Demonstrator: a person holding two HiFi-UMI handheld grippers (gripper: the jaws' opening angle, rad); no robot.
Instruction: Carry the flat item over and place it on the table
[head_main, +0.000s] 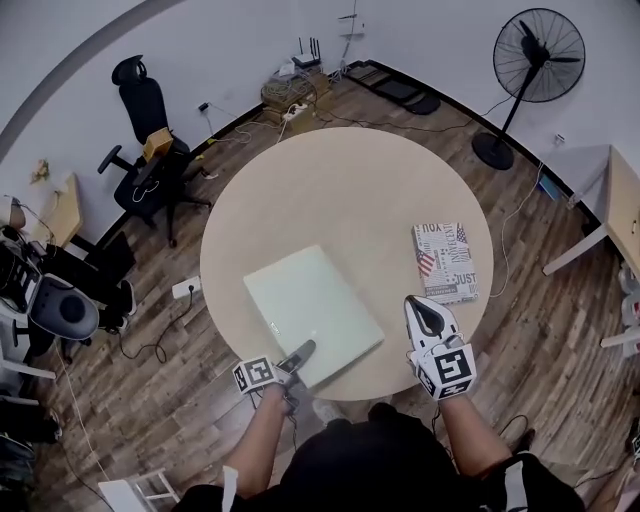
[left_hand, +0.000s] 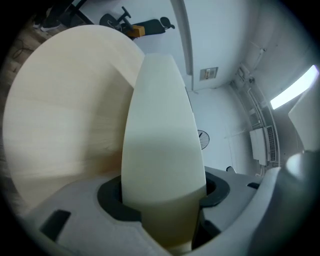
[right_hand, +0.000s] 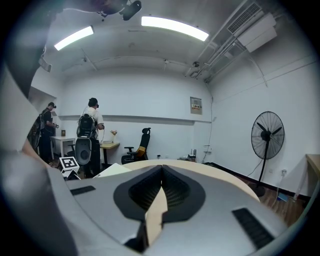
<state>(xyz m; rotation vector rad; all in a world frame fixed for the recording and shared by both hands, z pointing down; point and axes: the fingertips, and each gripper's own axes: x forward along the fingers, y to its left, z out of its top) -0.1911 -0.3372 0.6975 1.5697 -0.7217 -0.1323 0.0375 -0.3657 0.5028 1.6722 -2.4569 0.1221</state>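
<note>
The flat item (head_main: 315, 310) is a pale, thin rectangular board that lies on the round wooden table (head_main: 340, 190), near its front edge. My left gripper (head_main: 300, 352) reaches in from the front left and holds the board's near edge. In the left gripper view the flat item (left_hand: 162, 150) fills the gap between both dark pads, which press on its two faces. My right gripper (head_main: 425, 308) hovers over the table's front right rim, apart from the board. In its own view the right gripper (right_hand: 161, 172) has its jaws together with nothing in them.
A printed magazine (head_main: 446, 262) lies on the table's right side, just beyond the right gripper. A standing fan (head_main: 535, 60) is at the back right and a black office chair (head_main: 150, 150) at the back left. Two people (right_hand: 90, 125) stand by a desk far off.
</note>
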